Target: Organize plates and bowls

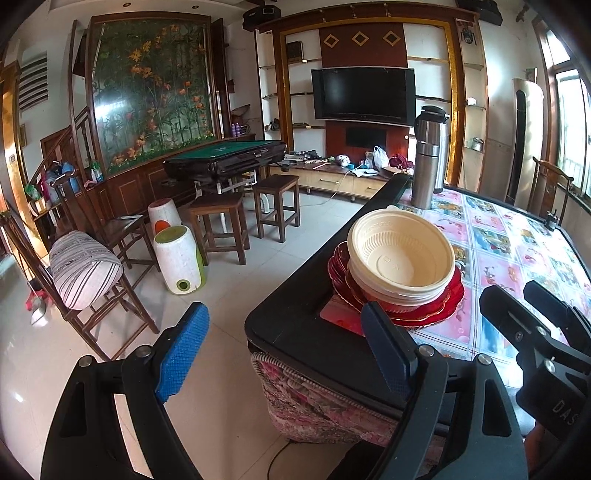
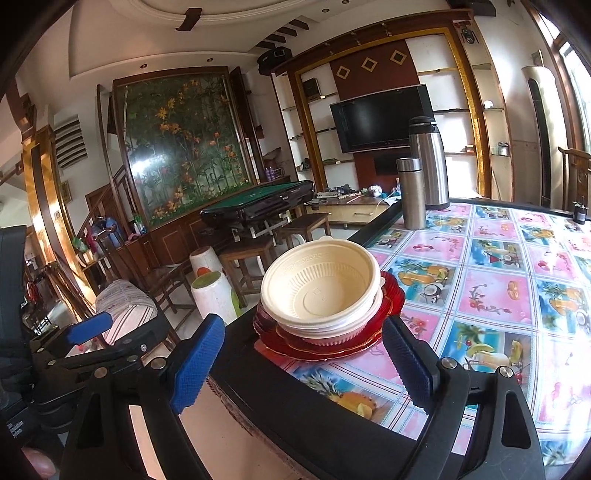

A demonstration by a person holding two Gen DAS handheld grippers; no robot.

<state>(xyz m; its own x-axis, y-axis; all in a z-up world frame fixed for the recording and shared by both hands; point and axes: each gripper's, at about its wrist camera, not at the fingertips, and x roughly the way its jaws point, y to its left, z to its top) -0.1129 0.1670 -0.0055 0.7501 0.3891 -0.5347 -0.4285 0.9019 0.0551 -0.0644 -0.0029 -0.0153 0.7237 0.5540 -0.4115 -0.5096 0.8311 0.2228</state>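
Near table [image 2: 491, 295] corner, cream bowls [image 2: 321, 288] apparently nest on red plates [image 2: 332, 347].

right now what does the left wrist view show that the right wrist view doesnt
Only the left wrist view shows the two wooden stools in full and the right gripper at its right edge. Only the right wrist view shows the ceiling and the left gripper at its left edge. Both show the cream bowls nested on the red plates near the table corner, the two steel flasks, and both grippers open.
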